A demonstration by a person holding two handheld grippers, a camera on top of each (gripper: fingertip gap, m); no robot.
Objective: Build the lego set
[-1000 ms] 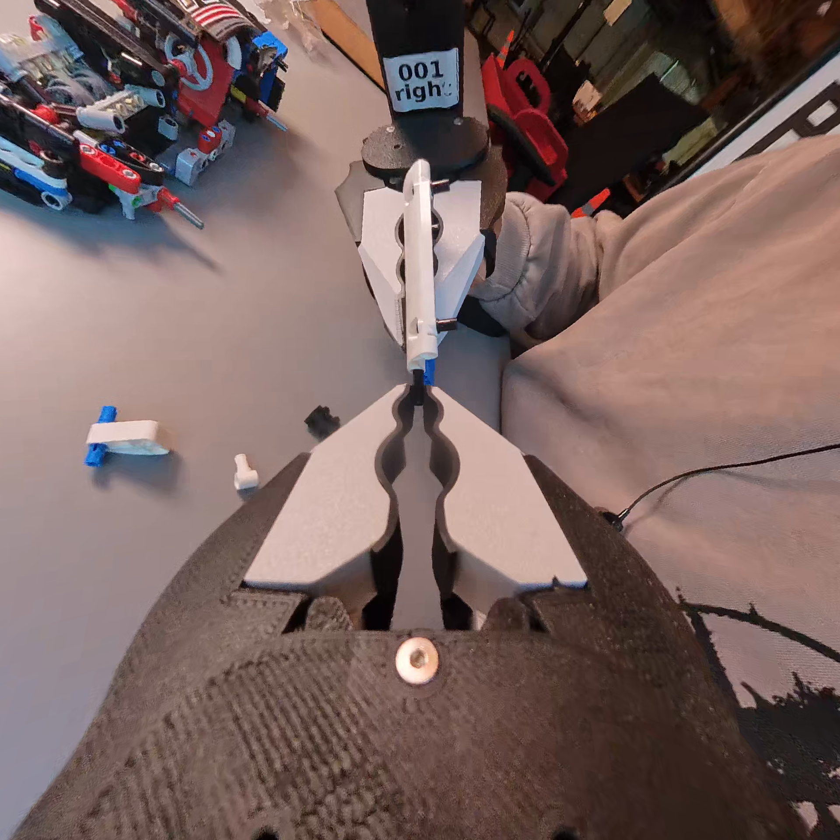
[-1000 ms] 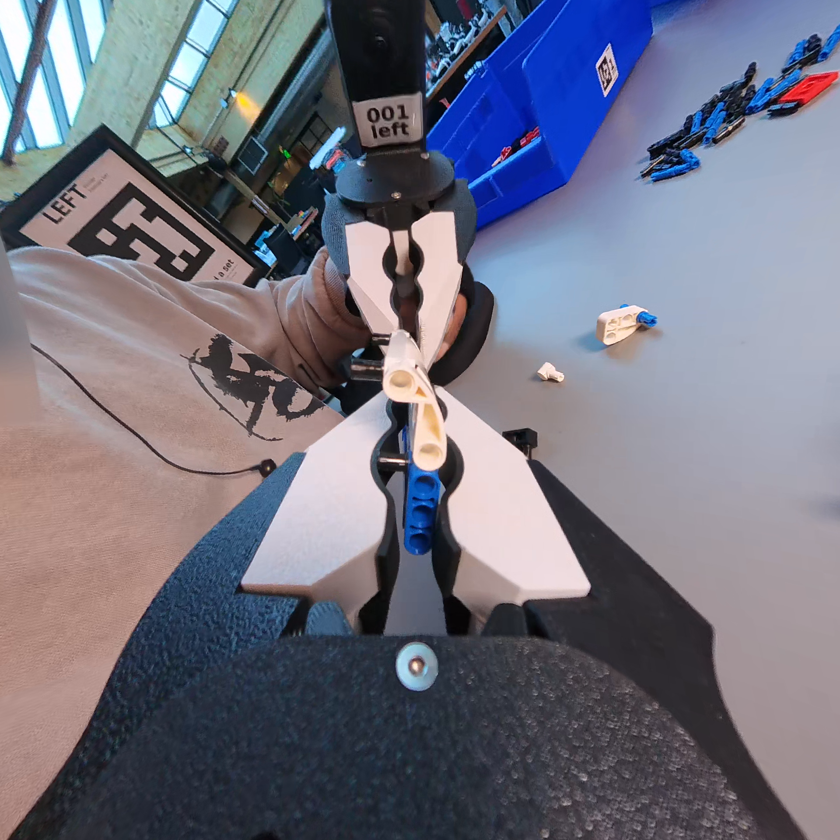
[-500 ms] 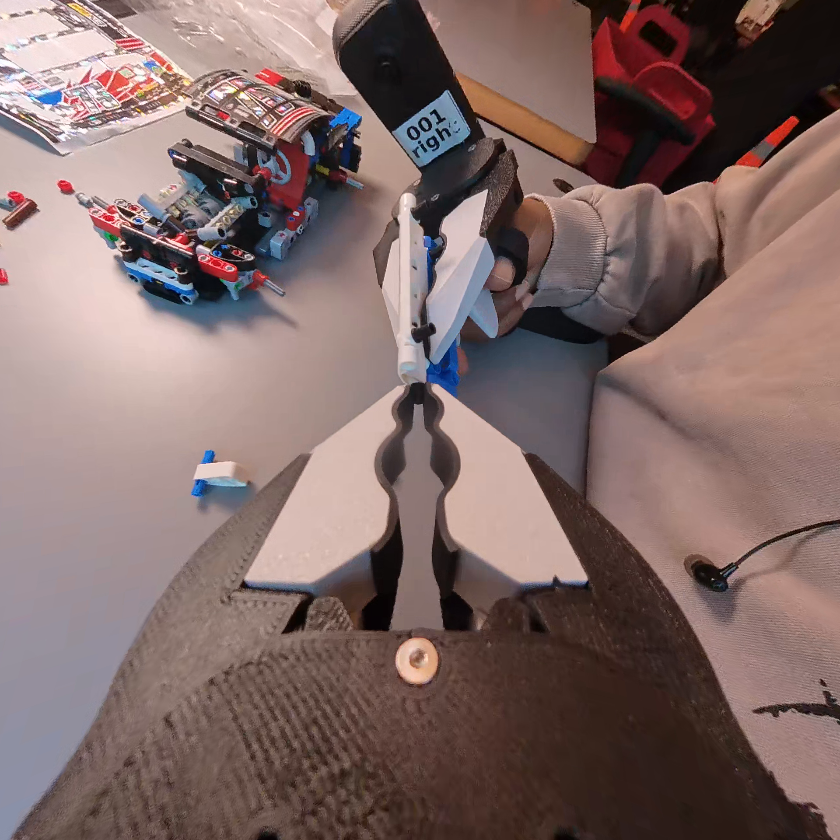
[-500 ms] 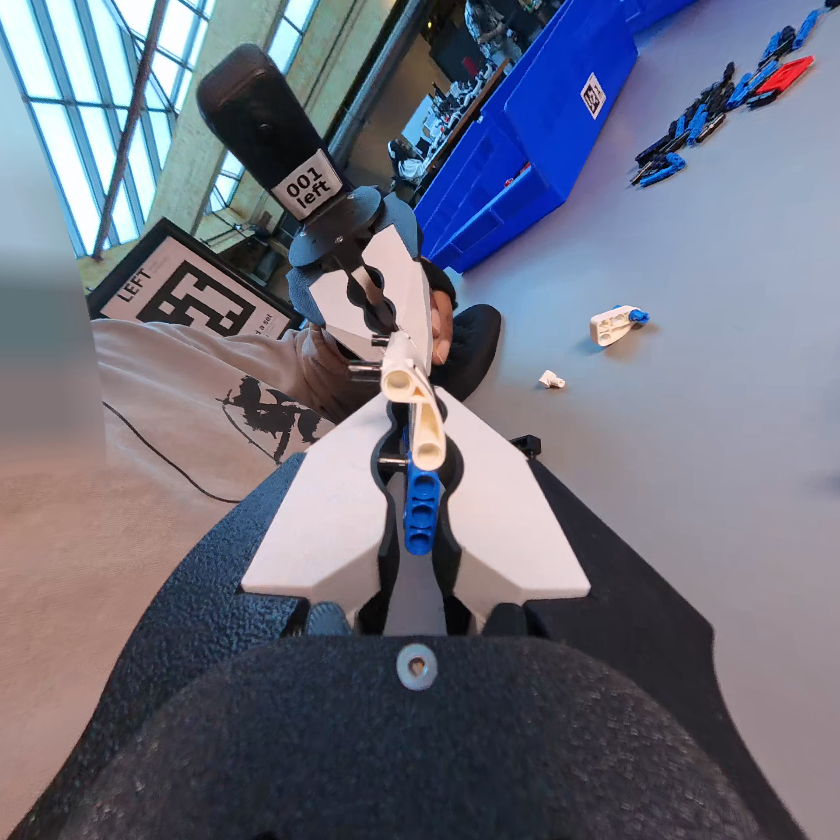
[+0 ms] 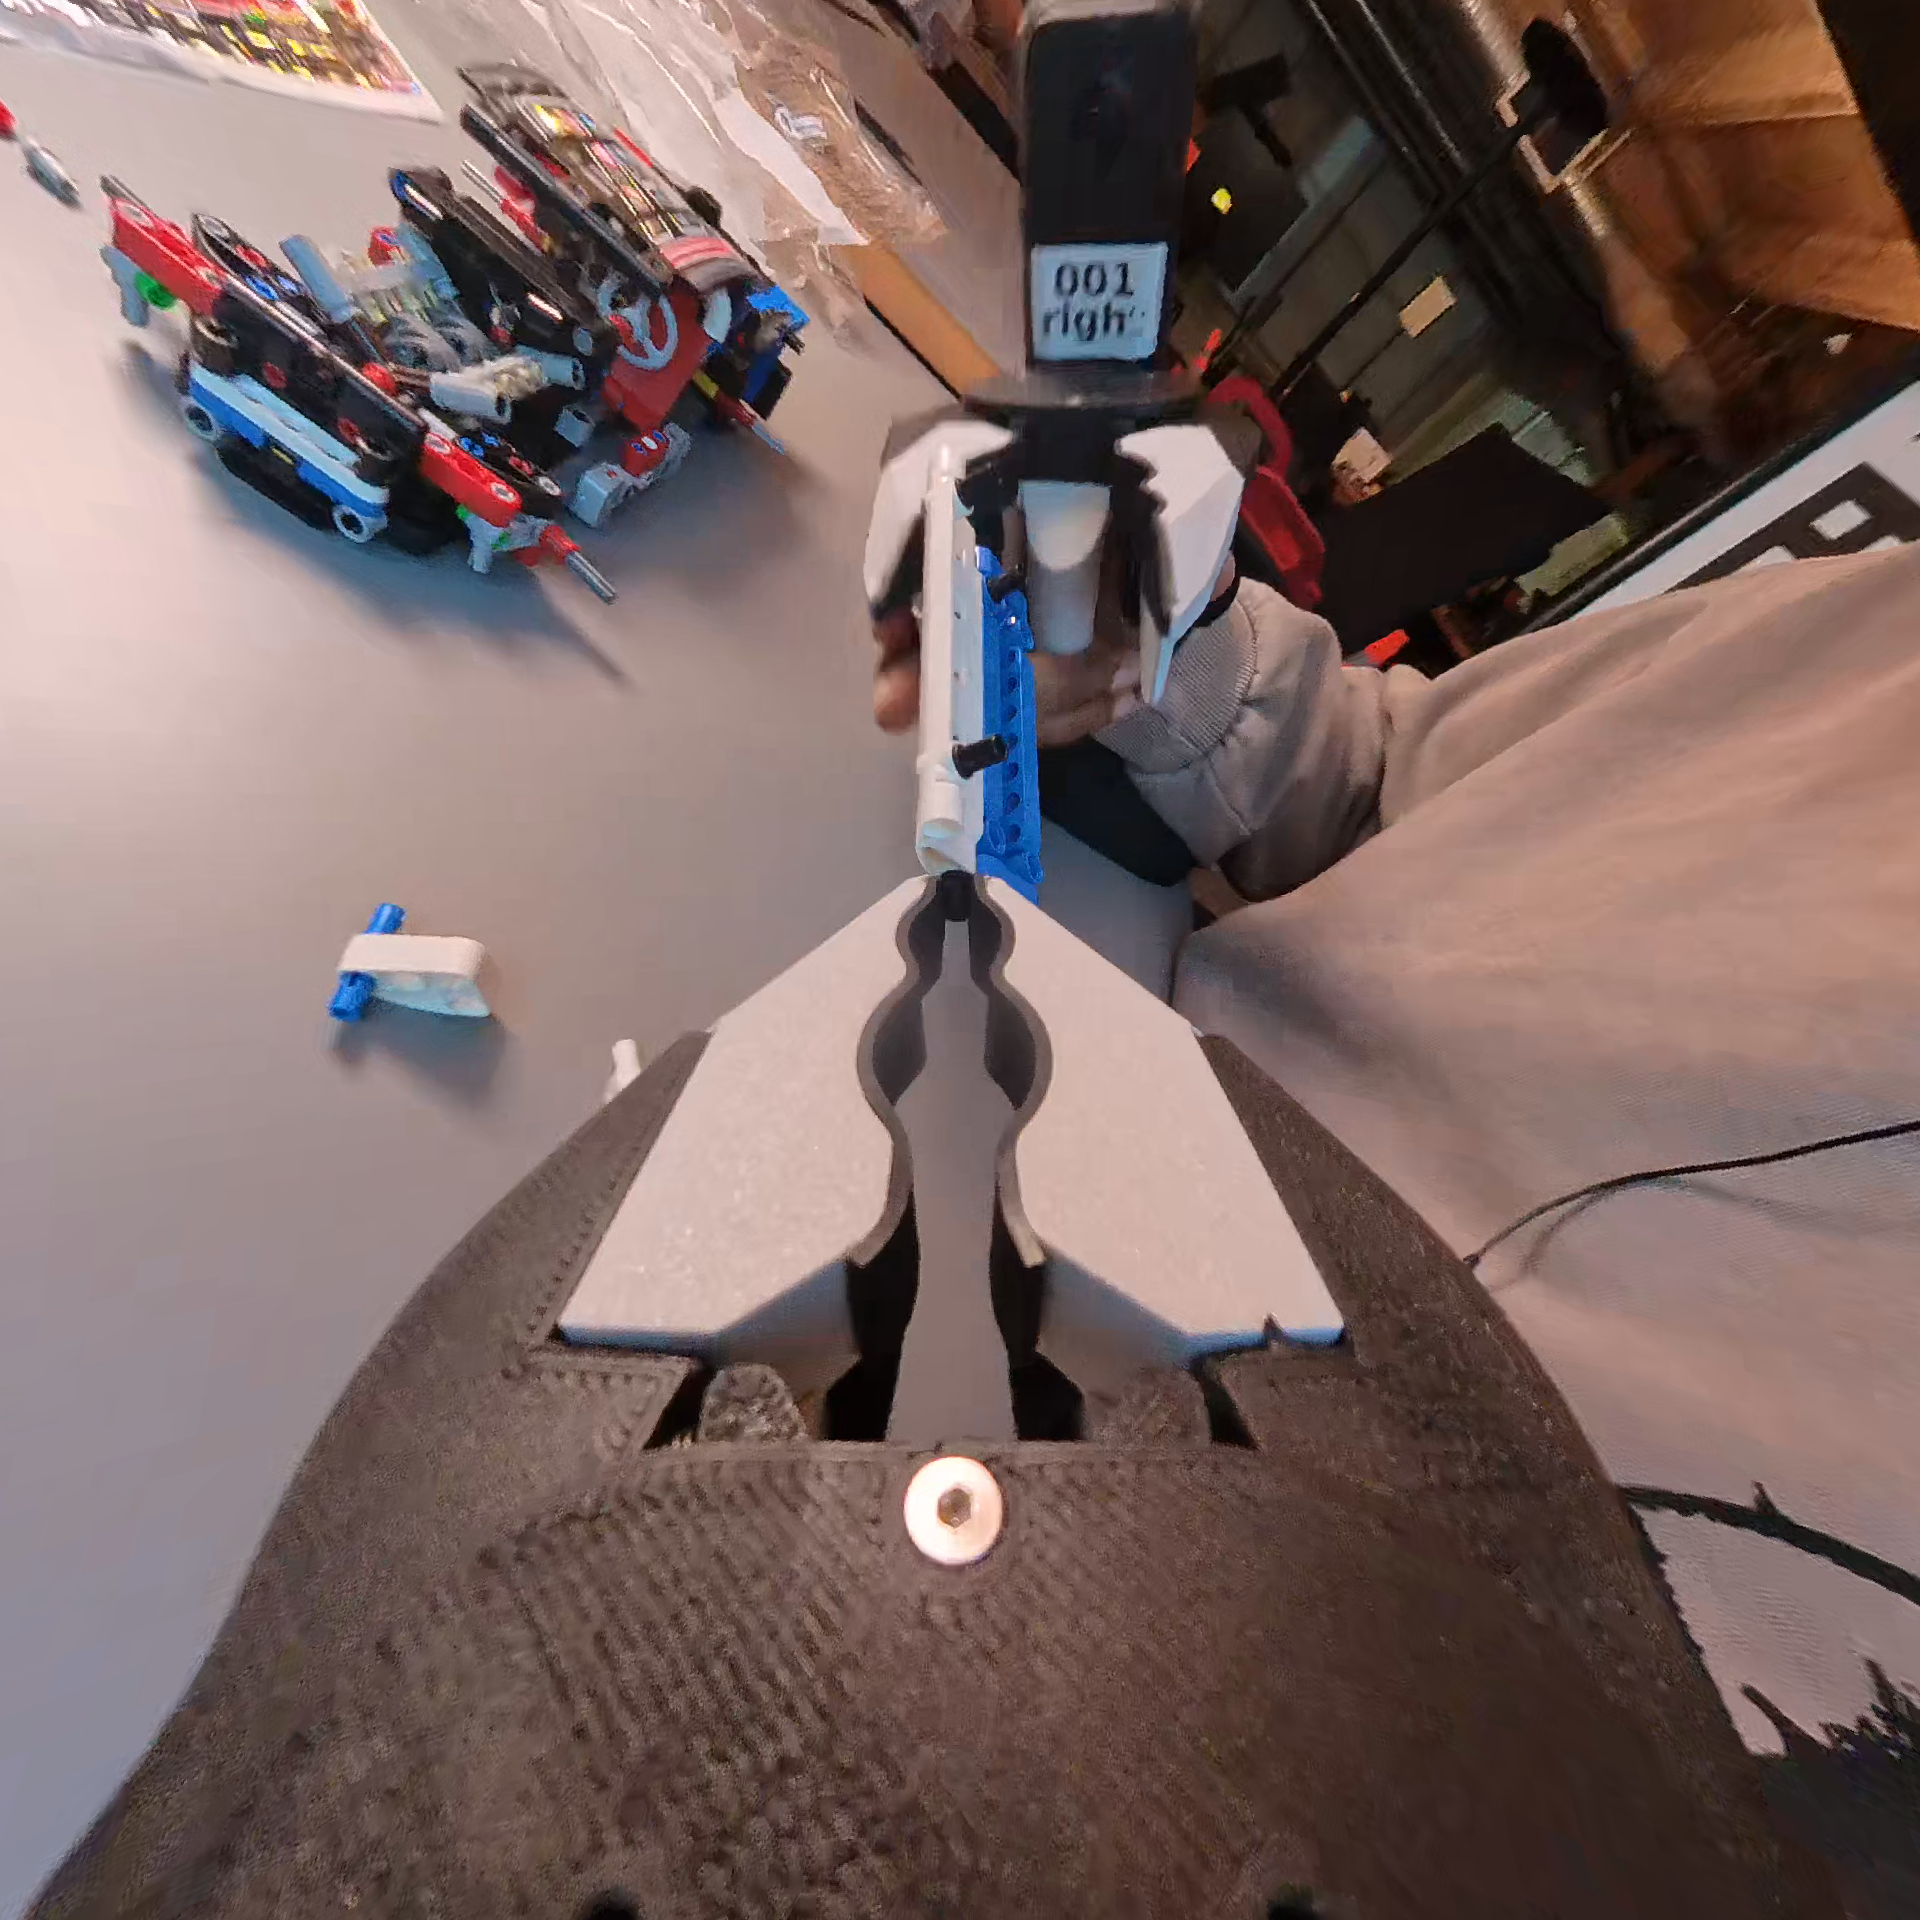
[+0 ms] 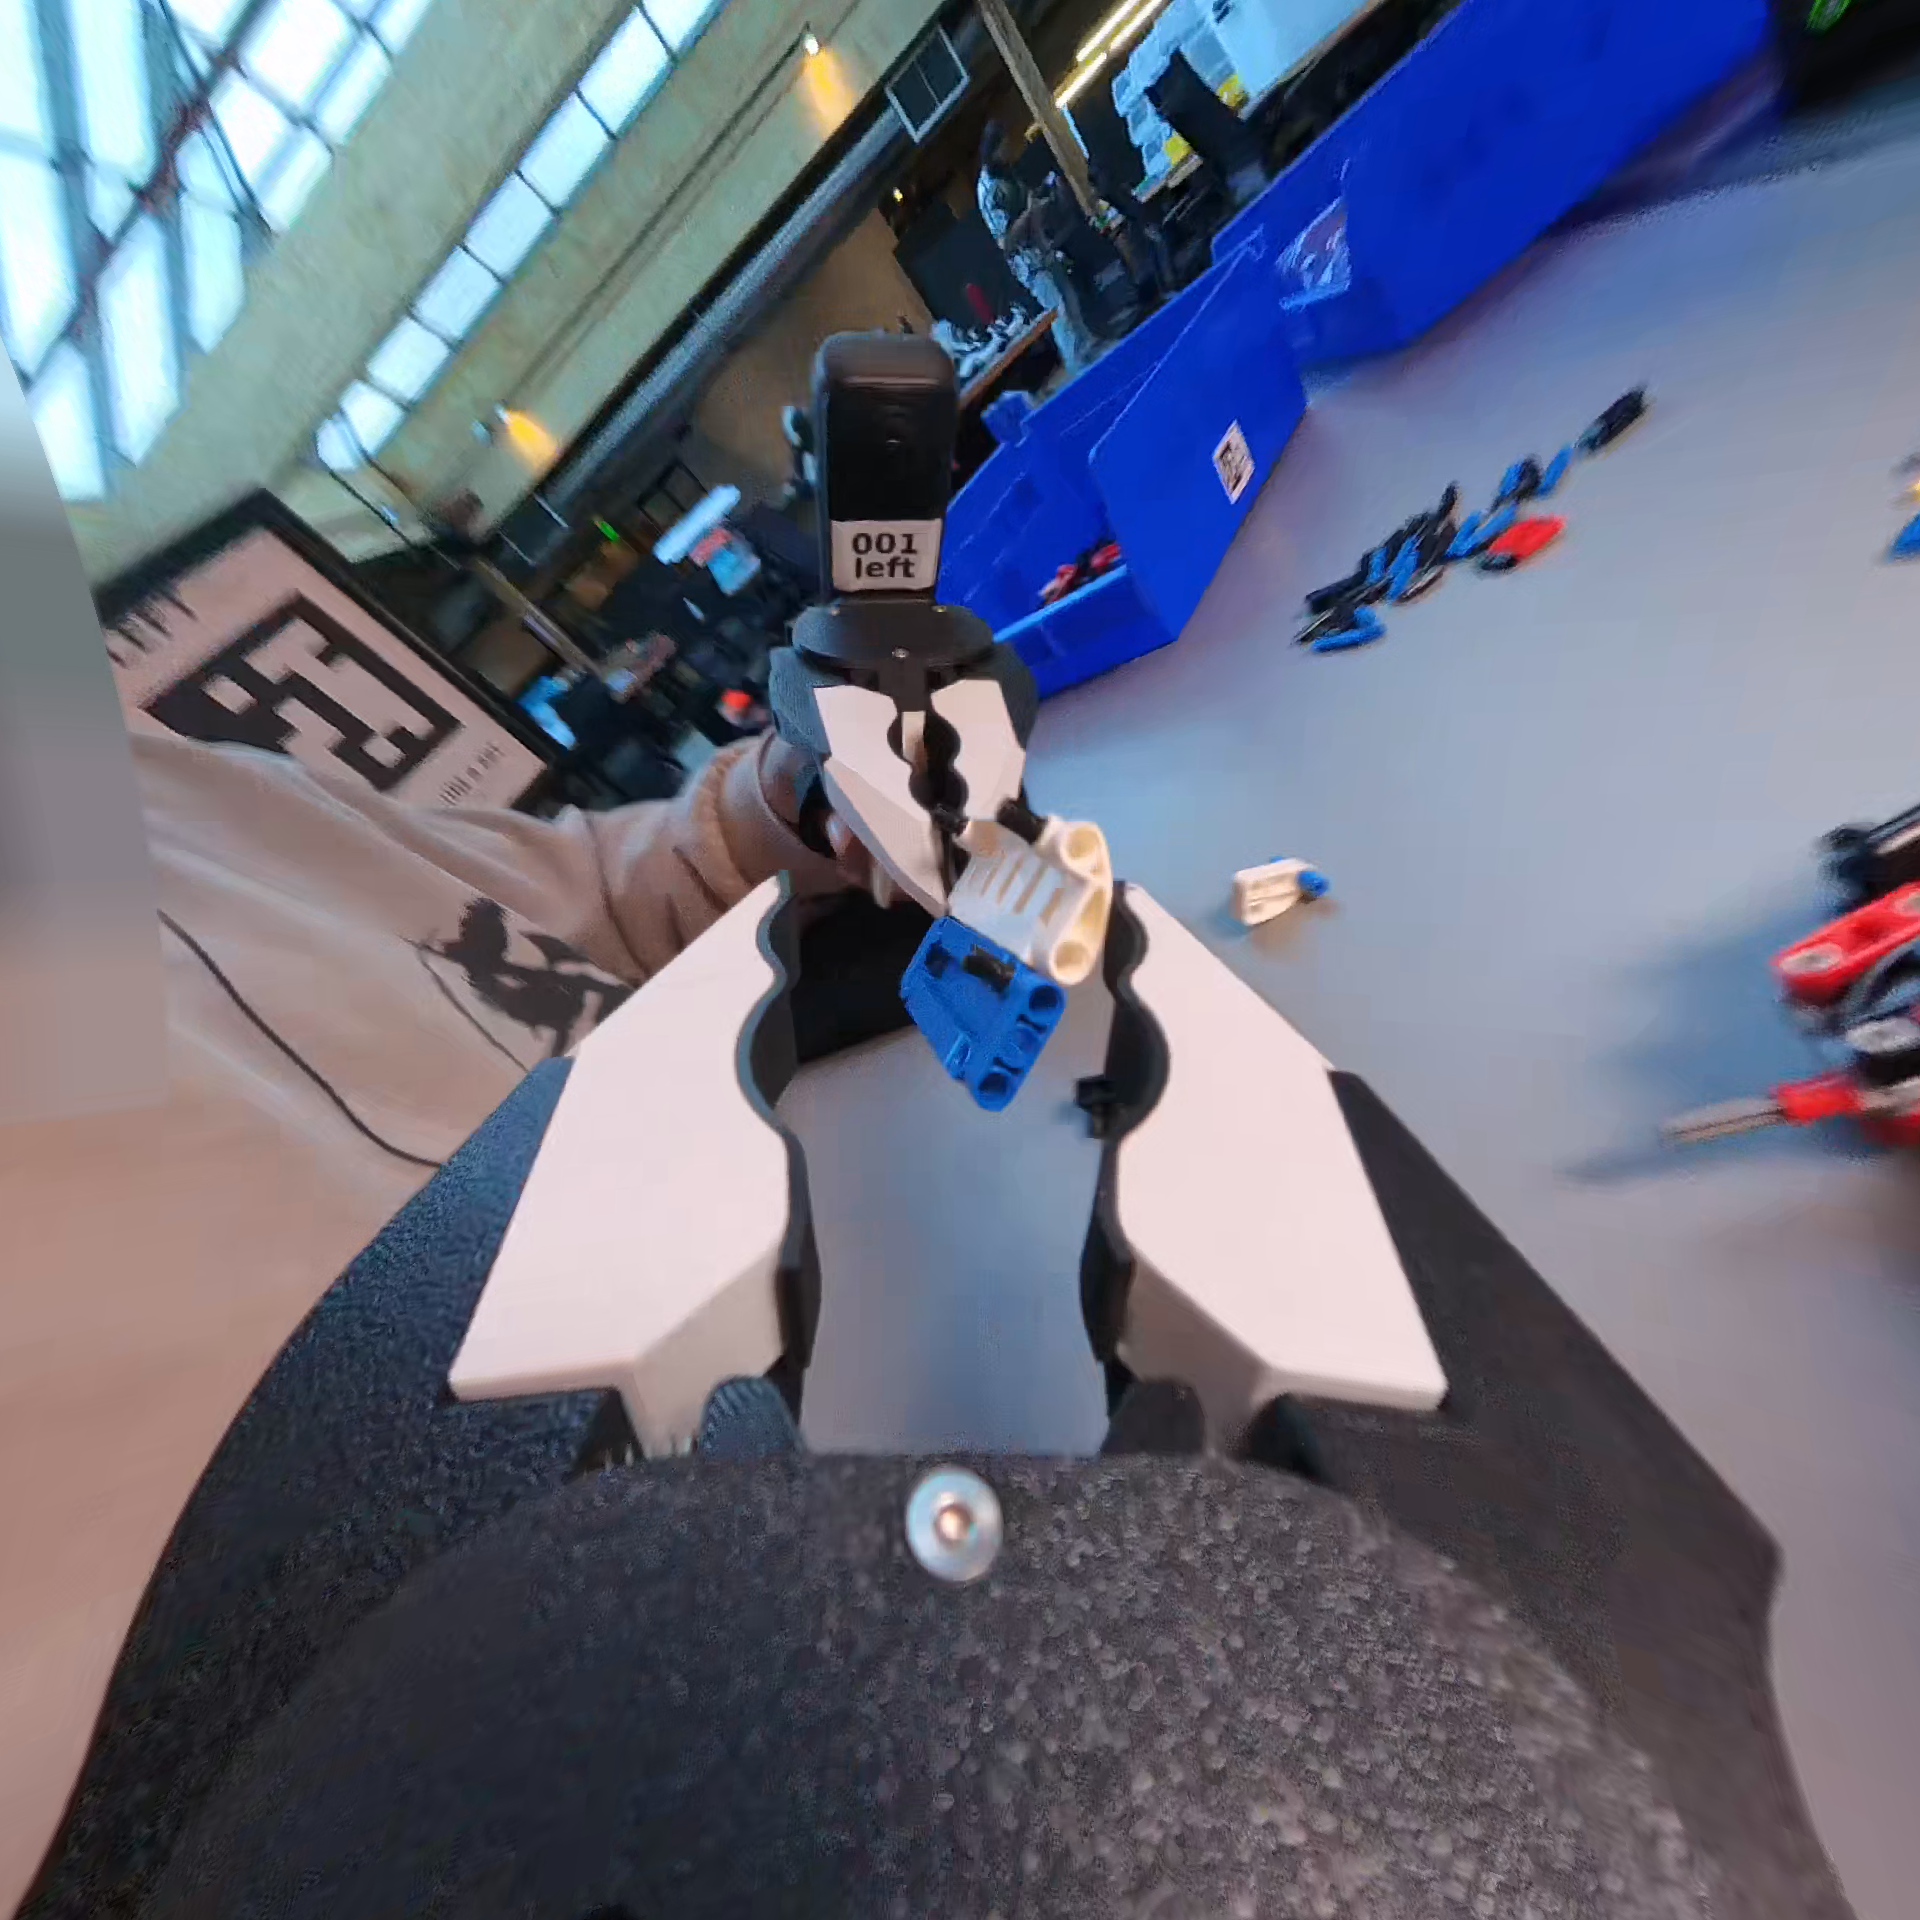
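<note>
A small assembly of a white beam (image 5: 948,665) pinned to a blue beam (image 5: 1010,748) hangs in the air between the two grippers. My left gripper (image 5: 954,896) is shut on a black pin at the assembly's near end. In the right wrist view the left gripper (image 6: 940,852) holds the tilted white part (image 6: 1039,894) and blue part (image 6: 982,1013). My right gripper (image 6: 948,914) is open, its fingers (image 6: 644,1143) spread wide on either side of the assembly without touching it. It also shows open in the left wrist view (image 5: 1039,634).
A partly built red, black and blue lego car (image 5: 436,343) stands on the grey table (image 5: 260,779) at the far left. A white piece with a blue pin (image 5: 416,971) lies nearer. Blue bins (image 6: 1195,457) and loose pieces (image 6: 1423,561) lie beyond. The person's beige sweater (image 5: 1558,935) is close by.
My right gripper has opened and let go of the assembly. My left gripper now holds it alone, and it has tilted. Both views have swung towards the car.
</note>
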